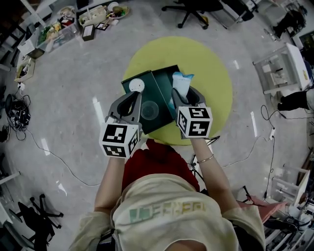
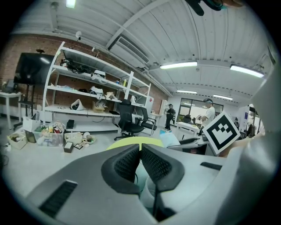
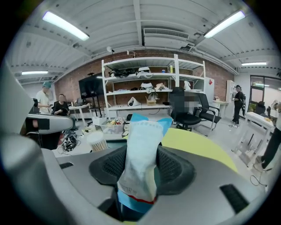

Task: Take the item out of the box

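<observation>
A dark green box (image 1: pixel 158 81) lies open on the round yellow table (image 1: pixel 216 73). My right gripper (image 1: pixel 184 94) is shut on a white and blue packet (image 1: pixel 180 82), held upright above the box's right part. In the right gripper view the packet (image 3: pixel 140 149) stands between the pads (image 3: pixel 173 169) and sticks out past them. My left gripper (image 1: pixel 133 97) hovers over the box's left part, just short of a round white tub of cotton swabs (image 1: pixel 136 85). Its pads (image 2: pixel 127 165) meet at the tips, and I see nothing between them. The tub (image 3: pixel 96 141) also shows at the right gripper view's left.
A black office chair (image 1: pixel 194 10) stands beyond the table. Bins of clutter (image 1: pixel 64 24) sit on the floor at the far left, with cables (image 1: pixel 17 110) on the left. A white cart (image 1: pixel 282 66) is on the right. Metal shelves (image 2: pixel 96 96) line the brick wall.
</observation>
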Motion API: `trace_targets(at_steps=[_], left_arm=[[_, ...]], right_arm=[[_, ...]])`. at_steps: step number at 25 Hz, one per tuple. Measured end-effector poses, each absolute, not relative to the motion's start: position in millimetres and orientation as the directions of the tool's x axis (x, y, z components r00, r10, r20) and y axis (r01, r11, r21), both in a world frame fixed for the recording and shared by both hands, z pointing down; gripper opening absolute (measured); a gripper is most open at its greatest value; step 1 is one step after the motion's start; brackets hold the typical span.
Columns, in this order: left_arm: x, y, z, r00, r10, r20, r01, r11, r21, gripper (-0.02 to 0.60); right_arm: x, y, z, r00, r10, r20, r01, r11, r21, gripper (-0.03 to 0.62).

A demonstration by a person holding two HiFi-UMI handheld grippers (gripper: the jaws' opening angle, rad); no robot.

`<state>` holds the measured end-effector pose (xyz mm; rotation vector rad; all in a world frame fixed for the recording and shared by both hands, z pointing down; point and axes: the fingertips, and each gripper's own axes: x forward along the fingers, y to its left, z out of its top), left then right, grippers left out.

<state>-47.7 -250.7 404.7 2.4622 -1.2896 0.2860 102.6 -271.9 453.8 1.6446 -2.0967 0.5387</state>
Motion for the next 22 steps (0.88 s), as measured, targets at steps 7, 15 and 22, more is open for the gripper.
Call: trace_targets(at_steps=[7, 15, 22], left_arm=[[-52, -230, 398, 0.561, -0.764, 0.318, -0.827, -0.53, 0.186, 0.031], [-56, -205, 390, 0.565, -0.767, 0.303, -0.824, -0.539, 0.173, 0.031], [-63, -184, 387, 0.568, -0.768, 0.297, -0.822, -0.546, 0.162, 0.031]], right_arm=[[102, -249, 436, -0.206, -0.841, 0.501, -0.976, 0.213, -0.044, 0.232], [97, -221, 415, -0.212, -0.87, 0.446, -0.976, 0.215, -0.045, 0.232], [89, -195, 405, -0.221, -0.884, 0.413, -0.974, 0.22, -0.051, 0.232]])
